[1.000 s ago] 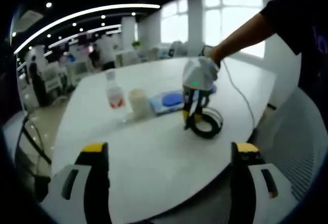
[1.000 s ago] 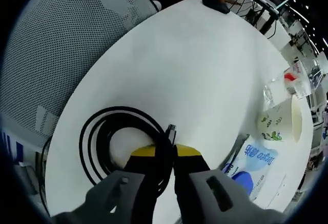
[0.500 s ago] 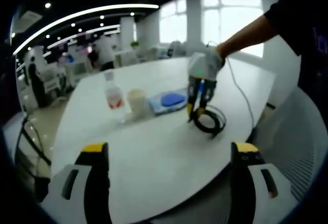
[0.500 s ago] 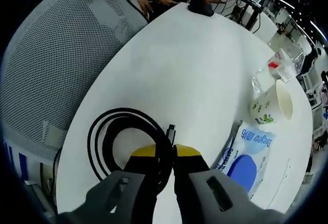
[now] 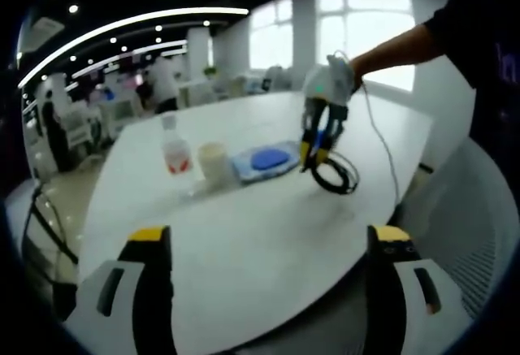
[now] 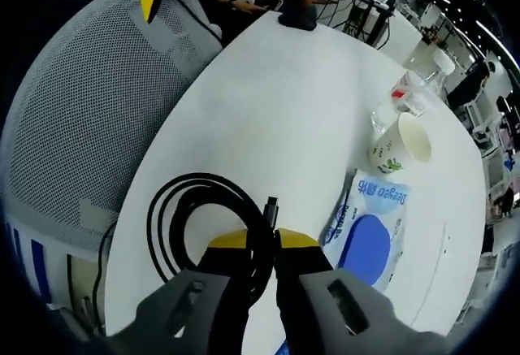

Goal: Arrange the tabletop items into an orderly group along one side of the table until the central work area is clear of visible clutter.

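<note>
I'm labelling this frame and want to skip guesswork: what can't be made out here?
- Cable: the right gripper view's own jaws cover its near loop; whether the coil touches the table is unclear.
- Bottle: label print too small in the right gripper view, blurred in the left gripper view.
- Pouch: near end cut by the rim.
- Cup: contents unseen.
- Left gripper: jaws apart, bases cut off.
</note>
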Motion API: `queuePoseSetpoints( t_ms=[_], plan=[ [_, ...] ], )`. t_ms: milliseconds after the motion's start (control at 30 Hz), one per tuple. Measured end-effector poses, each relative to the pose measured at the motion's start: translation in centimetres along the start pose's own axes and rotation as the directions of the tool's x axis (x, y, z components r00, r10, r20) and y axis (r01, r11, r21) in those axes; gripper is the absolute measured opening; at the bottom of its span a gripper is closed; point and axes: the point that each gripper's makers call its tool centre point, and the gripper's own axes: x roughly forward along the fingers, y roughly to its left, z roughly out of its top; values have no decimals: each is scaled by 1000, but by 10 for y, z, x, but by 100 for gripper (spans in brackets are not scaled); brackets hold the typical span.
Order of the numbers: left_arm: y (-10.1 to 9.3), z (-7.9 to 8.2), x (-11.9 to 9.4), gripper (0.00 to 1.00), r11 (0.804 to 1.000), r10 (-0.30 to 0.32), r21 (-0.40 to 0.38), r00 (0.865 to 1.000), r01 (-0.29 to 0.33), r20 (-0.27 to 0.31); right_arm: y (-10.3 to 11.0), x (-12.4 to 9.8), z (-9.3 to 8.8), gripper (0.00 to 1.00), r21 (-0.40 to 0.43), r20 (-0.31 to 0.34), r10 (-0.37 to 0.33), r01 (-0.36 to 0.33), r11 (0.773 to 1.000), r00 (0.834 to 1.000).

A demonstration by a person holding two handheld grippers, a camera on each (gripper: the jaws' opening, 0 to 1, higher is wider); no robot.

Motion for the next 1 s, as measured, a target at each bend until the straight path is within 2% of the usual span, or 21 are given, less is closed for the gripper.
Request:
queuePoseSetpoints(
  t_ms=[433,1000],
  plan=[
    [-4,4,-1,100,1000,-20,14,1000,20,22,-1,-33,-33,8,114,-28,-58,60,992,998],
    [-3,3,0,100,1000,-26,17,999,26,21,8,-44,-84,8,253,-70,-85,100,962,994]
  ],
)
